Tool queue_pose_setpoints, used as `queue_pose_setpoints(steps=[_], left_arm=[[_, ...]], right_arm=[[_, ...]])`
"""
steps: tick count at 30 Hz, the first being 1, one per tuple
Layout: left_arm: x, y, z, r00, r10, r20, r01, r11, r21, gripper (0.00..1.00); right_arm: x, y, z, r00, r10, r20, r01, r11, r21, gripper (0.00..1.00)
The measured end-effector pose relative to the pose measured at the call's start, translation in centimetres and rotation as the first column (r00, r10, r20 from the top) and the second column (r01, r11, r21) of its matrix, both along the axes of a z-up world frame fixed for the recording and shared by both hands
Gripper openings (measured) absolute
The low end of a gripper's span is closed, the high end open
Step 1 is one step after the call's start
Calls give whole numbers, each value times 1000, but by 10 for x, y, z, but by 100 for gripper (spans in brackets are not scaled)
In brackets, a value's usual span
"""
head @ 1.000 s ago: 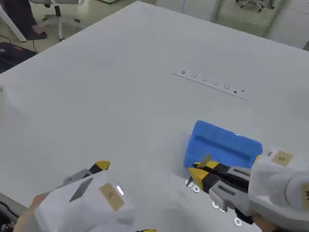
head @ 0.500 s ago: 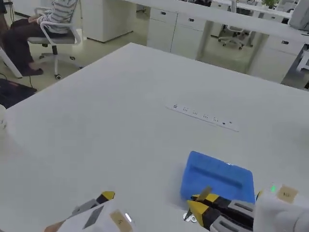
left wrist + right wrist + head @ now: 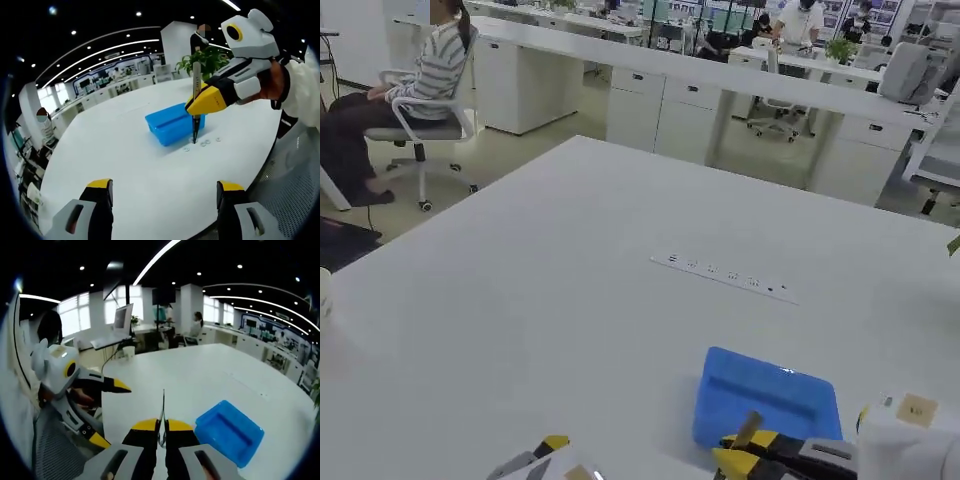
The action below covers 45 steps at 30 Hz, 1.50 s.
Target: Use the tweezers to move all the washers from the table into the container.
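Grey tweezers (image 3: 194,127), clamped upright in the right gripper (image 3: 200,102), point tip-down at washers (image 3: 202,144); left gripper (image 3: 165,186) gapes.

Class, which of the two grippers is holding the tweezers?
The right gripper: its fingers are shut on the tweezers, whose tips are near the washers. The left gripper is open, holding nothing.

Ceiling light strips (image 3: 152,262) light the room brightly and evenly. The white counter (image 3: 570,270) looks pale, with a faint soft shadow beside the blue container (image 3: 765,405). Both gripper views bend strongly towards their edges, and the office beyond the counter blurs.
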<state>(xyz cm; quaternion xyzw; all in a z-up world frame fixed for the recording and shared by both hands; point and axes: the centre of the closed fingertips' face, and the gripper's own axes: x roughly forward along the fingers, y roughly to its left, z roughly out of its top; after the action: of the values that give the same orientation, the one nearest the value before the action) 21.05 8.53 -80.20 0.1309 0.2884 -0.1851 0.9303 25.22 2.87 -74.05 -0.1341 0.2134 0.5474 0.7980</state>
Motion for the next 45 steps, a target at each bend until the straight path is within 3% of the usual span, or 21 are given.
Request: queue_pose_setpoints(steps=[5,7,15,19,27,45], left_arm=[[0,-1,1,1000,0,-1,0,1000,-17,87],[0,-1,1,1000,-1,0,1,1000,-18,87],[0,0,1,1000,-1,3,1,1000,-16,86],[2,1,5,1000,4,21,-4,1000,-24,86],[1,1,3,1000,2,9,-2,1000,-18,85],[3,6,4,999,36,13,-36,999,-31,83]], right_arm=[[0,-3,17,1000,-19,-11,20,999,36,1],[3,-4,23,1000,-24,5,23,998,50,1],[8,-9,33,999,-30,-24,31,998,52,0],[9,-10,34,999,-31,-38,32,998,45,0],[18,-13,37,998,-44,-35,46,998,39,0],[62,-16,33,996,-86,-26,87,996,30,1]])
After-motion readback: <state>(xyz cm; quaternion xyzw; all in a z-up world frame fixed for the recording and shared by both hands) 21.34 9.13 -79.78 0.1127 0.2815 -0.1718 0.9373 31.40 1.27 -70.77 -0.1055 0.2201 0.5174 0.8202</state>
